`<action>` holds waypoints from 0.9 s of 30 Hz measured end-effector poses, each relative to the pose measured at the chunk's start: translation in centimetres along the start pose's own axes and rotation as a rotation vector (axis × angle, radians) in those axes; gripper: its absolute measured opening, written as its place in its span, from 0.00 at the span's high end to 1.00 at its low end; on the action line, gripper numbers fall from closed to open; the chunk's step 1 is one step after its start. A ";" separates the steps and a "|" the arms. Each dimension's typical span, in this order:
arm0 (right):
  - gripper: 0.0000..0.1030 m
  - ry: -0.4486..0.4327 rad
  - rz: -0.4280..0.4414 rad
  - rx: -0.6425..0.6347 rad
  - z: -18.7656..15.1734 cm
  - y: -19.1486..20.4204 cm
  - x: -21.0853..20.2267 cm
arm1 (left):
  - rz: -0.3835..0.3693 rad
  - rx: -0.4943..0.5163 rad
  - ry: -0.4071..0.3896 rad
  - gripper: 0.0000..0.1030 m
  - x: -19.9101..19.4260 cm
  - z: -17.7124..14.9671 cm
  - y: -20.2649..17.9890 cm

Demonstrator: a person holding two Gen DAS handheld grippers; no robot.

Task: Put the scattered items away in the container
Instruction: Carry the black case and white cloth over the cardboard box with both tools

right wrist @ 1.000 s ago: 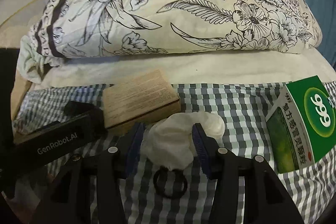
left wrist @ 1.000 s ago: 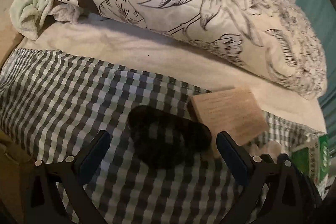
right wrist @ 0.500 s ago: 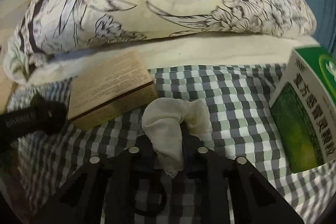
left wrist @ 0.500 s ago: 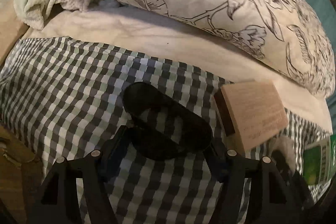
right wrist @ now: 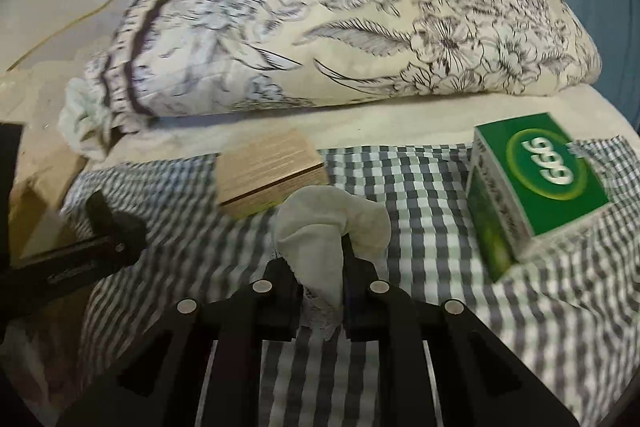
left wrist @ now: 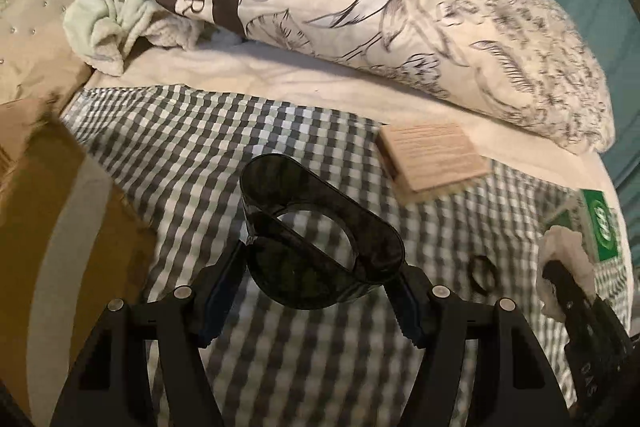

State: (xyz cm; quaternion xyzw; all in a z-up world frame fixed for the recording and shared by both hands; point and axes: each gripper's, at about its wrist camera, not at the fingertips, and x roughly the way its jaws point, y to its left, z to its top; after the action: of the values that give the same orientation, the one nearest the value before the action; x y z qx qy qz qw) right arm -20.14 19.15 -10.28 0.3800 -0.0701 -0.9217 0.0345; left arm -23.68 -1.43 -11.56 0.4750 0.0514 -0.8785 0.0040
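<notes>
My left gripper (left wrist: 316, 291) is shut on a dark translucent plastic holder (left wrist: 320, 239) and holds it above the checked cloth (left wrist: 180, 155). My right gripper (right wrist: 322, 267) is shut on a white crumpled cloth (right wrist: 320, 227), lifted off the checked cloth (right wrist: 420, 187); it also shows in the left wrist view (left wrist: 568, 247). A tan box (left wrist: 436, 155) (right wrist: 268, 171) and a green box marked 999 (right wrist: 540, 179) (left wrist: 600, 227) lie on the checked cloth. A black hair ring (left wrist: 482, 269) lies on it too.
A floral folded quilt (right wrist: 360, 35) (left wrist: 400, 7) lies along the back of the bed. A pale green towel (left wrist: 108, 27) sits at its left end. A brown cardboard surface (left wrist: 60, 227) lies at the left edge of the bed.
Both grippers closed and rose: the left took hold of the dark holder and lifted it, the right took hold of the white cloth and lifted it off the hair ring.
</notes>
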 end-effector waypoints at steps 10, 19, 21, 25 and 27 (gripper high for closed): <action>0.86 -0.010 0.044 -0.047 -1.4 1.7 -7.1 | 0.019 0.088 -0.050 0.33 -6.9 -3.8 -1.5; 0.86 -0.057 0.062 -0.105 -2.0 4.2 -12.7 | 0.024 0.122 -0.090 0.33 -11.6 -6.8 -1.1; 0.86 -0.065 0.062 -0.119 -2.2 4.7 -13.7 | 0.024 0.130 -0.104 0.33 -12.6 -7.2 -1.1; 0.86 -0.089 0.069 -0.144 -2.5 5.8 -15.7 | 0.020 0.138 -0.141 0.33 -14.7 -7.9 -0.6; 0.86 -0.099 0.074 -0.159 -2.6 6.5 -16.6 | 0.018 0.137 -0.155 0.33 -15.6 -8.0 -0.3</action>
State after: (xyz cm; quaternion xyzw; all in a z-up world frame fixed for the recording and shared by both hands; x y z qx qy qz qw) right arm -6.44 14.45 0.45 0.3273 -0.0125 -0.9400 0.0952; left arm -8.50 -1.06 -2.83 0.4054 -0.0137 -0.9139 -0.0168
